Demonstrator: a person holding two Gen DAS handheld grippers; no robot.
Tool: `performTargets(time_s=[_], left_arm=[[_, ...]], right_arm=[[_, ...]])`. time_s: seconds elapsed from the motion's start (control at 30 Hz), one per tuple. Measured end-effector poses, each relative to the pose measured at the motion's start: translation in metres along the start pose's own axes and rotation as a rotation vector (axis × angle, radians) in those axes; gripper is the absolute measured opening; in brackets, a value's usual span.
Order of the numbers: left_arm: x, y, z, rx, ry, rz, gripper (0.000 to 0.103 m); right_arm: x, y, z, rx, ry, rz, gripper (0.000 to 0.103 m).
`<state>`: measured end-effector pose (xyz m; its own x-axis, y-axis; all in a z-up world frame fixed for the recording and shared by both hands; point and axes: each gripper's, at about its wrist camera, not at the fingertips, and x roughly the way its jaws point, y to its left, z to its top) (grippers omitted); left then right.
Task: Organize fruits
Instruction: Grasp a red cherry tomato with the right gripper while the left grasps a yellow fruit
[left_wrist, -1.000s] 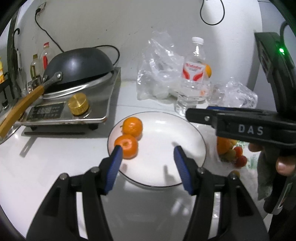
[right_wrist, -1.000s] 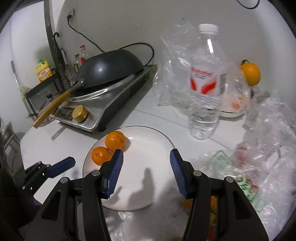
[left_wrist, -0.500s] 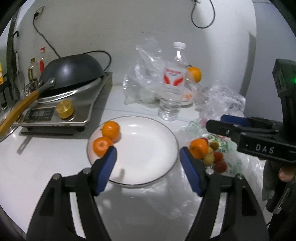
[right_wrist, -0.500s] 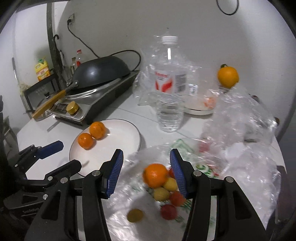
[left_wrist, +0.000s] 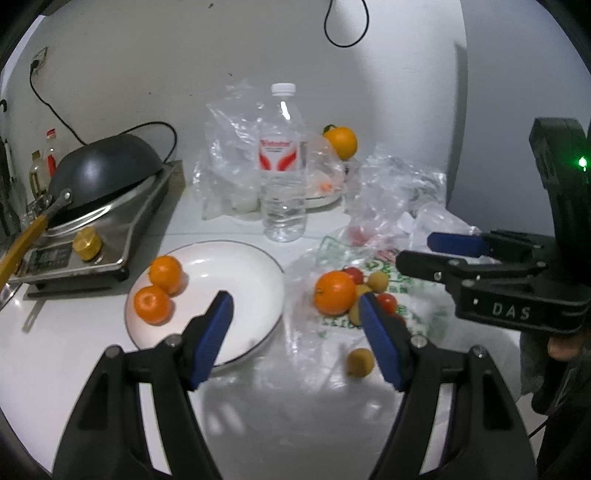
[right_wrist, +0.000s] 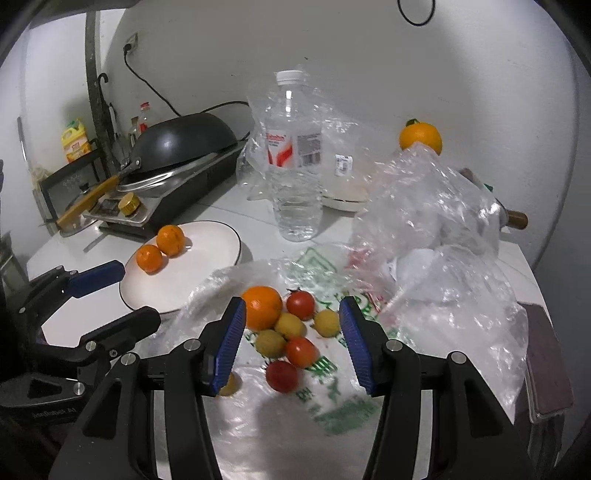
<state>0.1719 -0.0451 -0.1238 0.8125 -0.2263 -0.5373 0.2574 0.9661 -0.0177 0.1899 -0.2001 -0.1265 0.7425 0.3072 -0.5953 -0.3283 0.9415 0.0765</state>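
Broadly, my white tabletop (right_wrist: 236, 214) carries a stove with a black wok (right_wrist: 184, 136) at the back, likely parked there out of the way. Next down, the white plate (left_wrist: 251, 266) sits near the stove and holds two mandarins (left_wrist: 153, 304) touching each other at its far-left edge, so it seems the collecting dish. Just beside it a flattened plastic bag (right_wrist: 332, 373) serves as a mat for the loose pile: one big orange (right_wrist: 263, 307), with red and yellow small fruits (right_wrist: 301, 350) clustered against it. The orange is round, with no long axis to speak of; its stem dimple faces left in the left wrist view. My left gripper (left_wrist: 295, 328) hovers with fingers released and empty between plate and pile; my right gripper (right_wrist: 291, 343) hangs over the pile, fingers apart, grasping nothing.
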Motion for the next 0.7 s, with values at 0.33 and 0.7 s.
performTargets(time_s=[0.33,0.7], left_arm=[[0.017,-0.029,-0.013,0.132,0.052,-0.035,0.072],[0.041,-0.041,-0.029,0.194,0.149,-0.053,0.061]], right_arm=[[0.004,-0.015,-0.020,0.016,0.021,0.012,0.032],[0.026,-0.009,-0.038,0.018,0.097,0.085,0.027]])
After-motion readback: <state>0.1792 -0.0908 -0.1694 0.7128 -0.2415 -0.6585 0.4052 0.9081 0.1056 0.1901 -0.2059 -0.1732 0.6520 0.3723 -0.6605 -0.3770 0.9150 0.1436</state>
